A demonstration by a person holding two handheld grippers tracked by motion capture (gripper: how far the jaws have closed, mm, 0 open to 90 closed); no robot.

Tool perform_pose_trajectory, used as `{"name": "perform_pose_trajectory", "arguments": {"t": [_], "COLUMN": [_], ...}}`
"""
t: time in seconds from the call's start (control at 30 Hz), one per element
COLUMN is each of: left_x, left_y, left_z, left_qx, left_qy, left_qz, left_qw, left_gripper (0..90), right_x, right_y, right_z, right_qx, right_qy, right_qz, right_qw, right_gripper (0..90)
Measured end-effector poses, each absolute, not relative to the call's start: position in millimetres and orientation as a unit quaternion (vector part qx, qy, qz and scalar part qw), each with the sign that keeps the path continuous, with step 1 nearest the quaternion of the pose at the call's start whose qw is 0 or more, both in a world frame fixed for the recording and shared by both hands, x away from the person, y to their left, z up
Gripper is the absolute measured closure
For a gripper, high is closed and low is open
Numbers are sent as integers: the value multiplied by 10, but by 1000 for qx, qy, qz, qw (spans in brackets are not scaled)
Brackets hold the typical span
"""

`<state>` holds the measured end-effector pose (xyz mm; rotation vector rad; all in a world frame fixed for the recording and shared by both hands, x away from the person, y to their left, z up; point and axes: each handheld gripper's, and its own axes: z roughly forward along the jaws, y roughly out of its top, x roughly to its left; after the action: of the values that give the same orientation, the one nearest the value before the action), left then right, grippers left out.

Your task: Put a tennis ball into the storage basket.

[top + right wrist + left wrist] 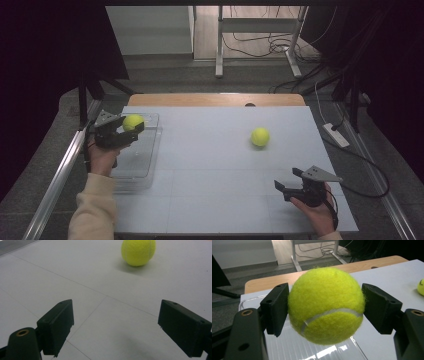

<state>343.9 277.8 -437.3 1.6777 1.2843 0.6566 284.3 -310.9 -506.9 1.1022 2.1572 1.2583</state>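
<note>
Status: my left gripper (131, 131) has its fingers (275, 307) pinching the first tennis ball (326, 305), held above the clear plastic bin (150, 150) at the desk's (215, 200) left edge; release into the bin remains, by my judgement. My right gripper (289, 181) waits with fingers spread, empty. The second tennis ball (260, 136) lies on the desk ahead of it, not yet collected.

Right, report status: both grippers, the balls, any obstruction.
Left gripper shut on tennis ball, over the clear plastic bin. Right gripper open, empty. Second tennis ball loose on table. Nothing in the way.
</note>
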Motion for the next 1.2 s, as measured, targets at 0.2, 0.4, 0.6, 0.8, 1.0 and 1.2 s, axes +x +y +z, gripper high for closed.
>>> {"name": "perform_pose_trajectory", "arguments": {"t": [0.2,0.4,0.6,0.8,1.0,1.2], "left_x": [3485,3534,3584,3632,3676,3719], "left_y": [2832,2883,2913,2910,2902,2926], "left_z": [-4361,-4345,-4352,-4372,-4409,-4424], "left_qx": [675,674,676,680,685,687], "left_qy": [527,536,542,547,550,555], "left_qz": [263,268,267,263,259,259], "left_qw": [444,431,422,411,402,390], "left_gripper": [266,266,266,266,266,266], "right_x": [2833,2838,2838,2839,2838,2841], "right_y": [-3113,-3108,-3109,-3110,-3115,-3111], "right_z": [-5061,-5064,-5065,-5065,-5063,-5066], "right_qx": [397,397,397,398,399,397], "right_qy": [772,773,773,772,772,773], "right_qz": [452,451,451,451,451,450], "right_qw": [205,205,205,205,205,205], "right_gripper": [134,134,134,135,135,135]}}
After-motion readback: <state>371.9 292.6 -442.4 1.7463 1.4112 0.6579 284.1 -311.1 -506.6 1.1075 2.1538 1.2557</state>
